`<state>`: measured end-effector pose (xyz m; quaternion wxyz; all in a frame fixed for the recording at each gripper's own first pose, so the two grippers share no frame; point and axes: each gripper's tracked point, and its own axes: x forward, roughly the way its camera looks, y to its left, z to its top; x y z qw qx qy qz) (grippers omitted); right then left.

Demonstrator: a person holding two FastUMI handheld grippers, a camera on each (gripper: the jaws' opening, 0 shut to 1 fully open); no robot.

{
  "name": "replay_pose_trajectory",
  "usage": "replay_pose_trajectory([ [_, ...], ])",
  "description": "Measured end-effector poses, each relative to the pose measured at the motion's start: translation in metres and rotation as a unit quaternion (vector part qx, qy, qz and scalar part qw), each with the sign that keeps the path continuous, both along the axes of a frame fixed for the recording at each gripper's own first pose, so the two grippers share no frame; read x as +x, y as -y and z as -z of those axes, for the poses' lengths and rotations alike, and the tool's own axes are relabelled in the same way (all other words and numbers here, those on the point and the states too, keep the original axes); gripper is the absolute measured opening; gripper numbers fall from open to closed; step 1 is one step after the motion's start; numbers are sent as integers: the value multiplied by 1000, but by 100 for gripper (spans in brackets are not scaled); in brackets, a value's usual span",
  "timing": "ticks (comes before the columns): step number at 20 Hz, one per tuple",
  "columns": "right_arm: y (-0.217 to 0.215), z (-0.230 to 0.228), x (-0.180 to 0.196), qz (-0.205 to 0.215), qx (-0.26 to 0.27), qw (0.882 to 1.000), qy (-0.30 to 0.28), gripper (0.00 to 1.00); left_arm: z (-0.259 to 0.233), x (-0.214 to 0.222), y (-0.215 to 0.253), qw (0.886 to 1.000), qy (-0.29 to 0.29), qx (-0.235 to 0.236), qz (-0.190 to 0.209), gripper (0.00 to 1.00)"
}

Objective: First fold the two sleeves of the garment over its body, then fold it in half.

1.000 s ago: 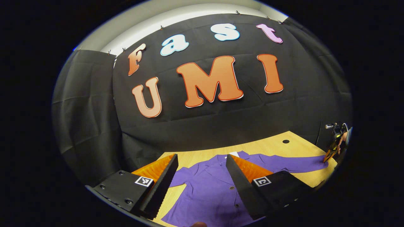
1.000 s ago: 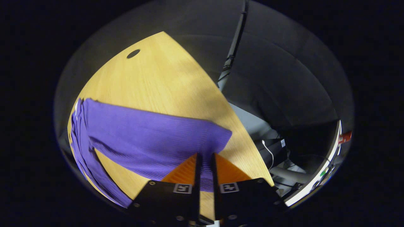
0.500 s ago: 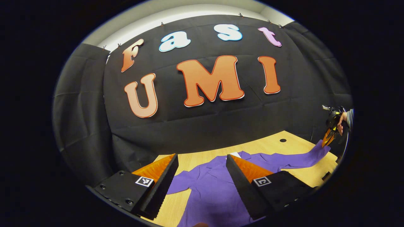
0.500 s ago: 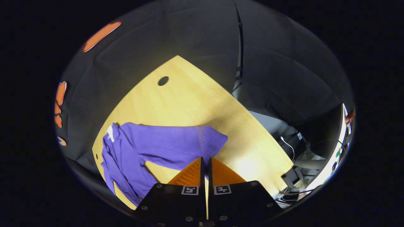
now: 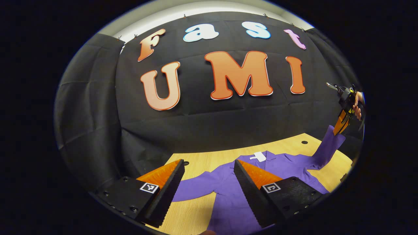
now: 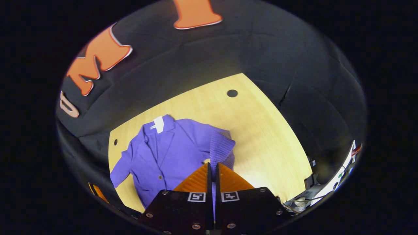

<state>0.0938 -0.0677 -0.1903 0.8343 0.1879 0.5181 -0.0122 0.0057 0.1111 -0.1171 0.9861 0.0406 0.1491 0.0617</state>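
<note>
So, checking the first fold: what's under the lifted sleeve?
Bare wooden table beneath the sleeve hanging from the right gripper; the cuff end is hidden between its fingers.

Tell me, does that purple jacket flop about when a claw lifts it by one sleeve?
Probably yes. The sleeve pinched in the right claw hangs bent from it while the purple jacket stays flat on the table, so it looks limp and light. Its ribbed knit probably grips rather than slips.
</note>
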Motion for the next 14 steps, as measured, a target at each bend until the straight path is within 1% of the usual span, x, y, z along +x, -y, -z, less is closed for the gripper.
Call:
replay_pose_trajectory([
  [2, -39, -25, 11, -31, 6, 999, 16, 3, 8, -1, -20, 1000, -6, -7, -14, 99],
  [3, -68, -42, 17, -53, 10, 998, 27, 3, 14, -4, -33, 1000, -9, -9, -24, 99],
  [5, -99, -52, 24, -81, 8, 996, 37, 3, 20, -9, -50, 999, -16, -11, -37, 99],
  [7, -133, -57, 33, -106, 12, 993, 42, 2, 26, -14, -67, 998, -23, -12, -49, 99],
  [10, -200, -55, 41, -141, 21, 989, 38, 2, 37, -26, -105, 996, -38, -6, -77, 99],
  [14, -270, -52, 45, -175, 49, 983, 35, 2, 44, -37, -139, 994, -50, 0, -101, 99],
])
